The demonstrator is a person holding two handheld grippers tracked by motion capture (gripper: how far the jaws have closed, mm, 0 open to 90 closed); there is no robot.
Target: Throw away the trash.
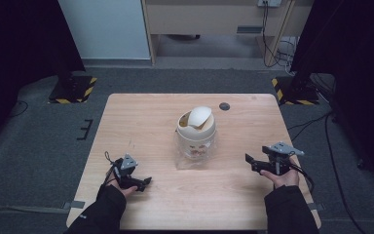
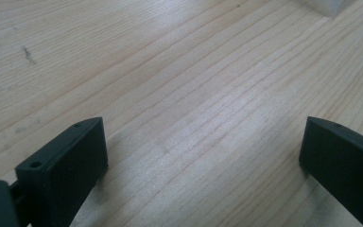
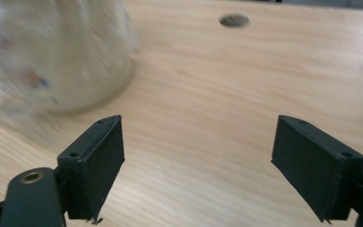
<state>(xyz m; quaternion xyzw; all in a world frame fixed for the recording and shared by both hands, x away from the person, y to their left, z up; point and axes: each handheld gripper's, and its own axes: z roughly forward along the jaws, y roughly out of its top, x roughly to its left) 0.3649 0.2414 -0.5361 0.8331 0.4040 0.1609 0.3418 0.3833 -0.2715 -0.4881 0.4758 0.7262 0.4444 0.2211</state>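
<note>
Bin [image 1: 196, 131], small and cream, lined with clear bag [image 1: 193, 157], stood at table [image 1: 141, 117] centre, swing lid tilted. Left gripper [image 1: 143, 182] rested low with jaws wide, empty, probably waiting. Right gripper [image 1: 250, 162] also open, nothing between, pointed toward bin. Both hands kept near front edge, well apart from it.

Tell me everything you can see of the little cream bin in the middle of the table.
The small cream bin stands upright at the middle of the wooden table. It looks like plastic, round-bodied, with a domed swing lid tipped open so the dark inside shows. A clear plastic bag wraps its lower body and spreads onto the table in front. Faint coloured marks show on its front, too small to read. Neither gripper touches it; in the right gripper view it is blurred.
</note>
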